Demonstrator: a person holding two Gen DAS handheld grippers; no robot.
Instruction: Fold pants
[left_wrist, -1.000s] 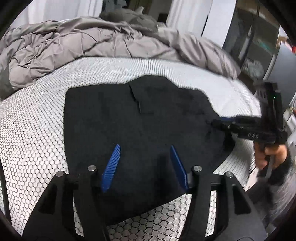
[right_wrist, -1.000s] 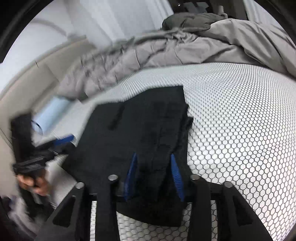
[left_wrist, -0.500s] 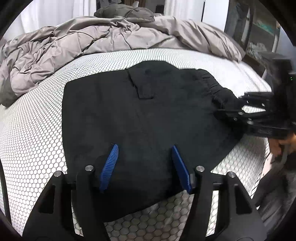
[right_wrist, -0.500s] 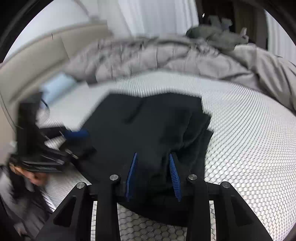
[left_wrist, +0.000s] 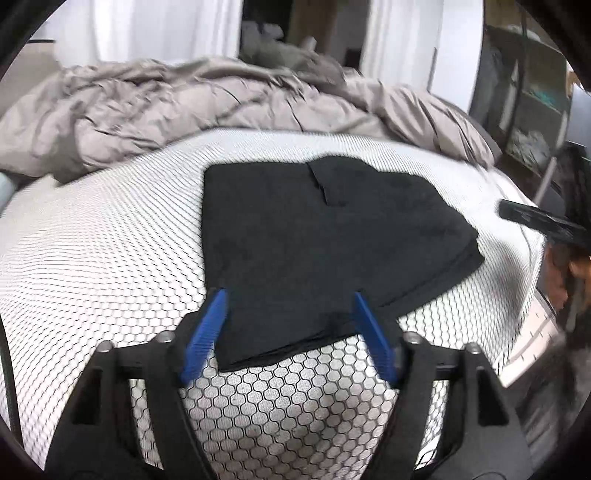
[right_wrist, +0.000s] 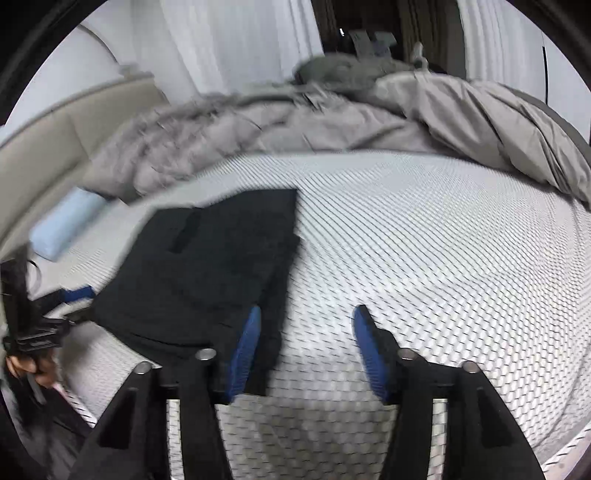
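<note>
Pants (left_wrist: 325, 236) folded flat on honeycomb mattress (left_wrist: 103, 251), left hand-held gripper (left_wrist: 288, 332) and right hand-held gripper (right_wrist: 306, 347) both released.

So the folded black fabric pants (left_wrist: 325, 236) are lying flat on the white mattress cover with the black honeycomb print (left_wrist: 92, 258), looking like a compact, roughly squarish bundle with a pocket slit near the far edge. The left gripper with the blue ribbed finger pads (left_wrist: 288, 332) sits right at the near edge of the bundle, jaws spread wide with nothing pinched between them. Off to the right there's the black right gripper (left_wrist: 543, 221), clear of the cloth (pretty blurry, can't make out its jaws). A crumpled grey-beige duvet (left_wrist: 207, 107) is heaped along the back.
</note>
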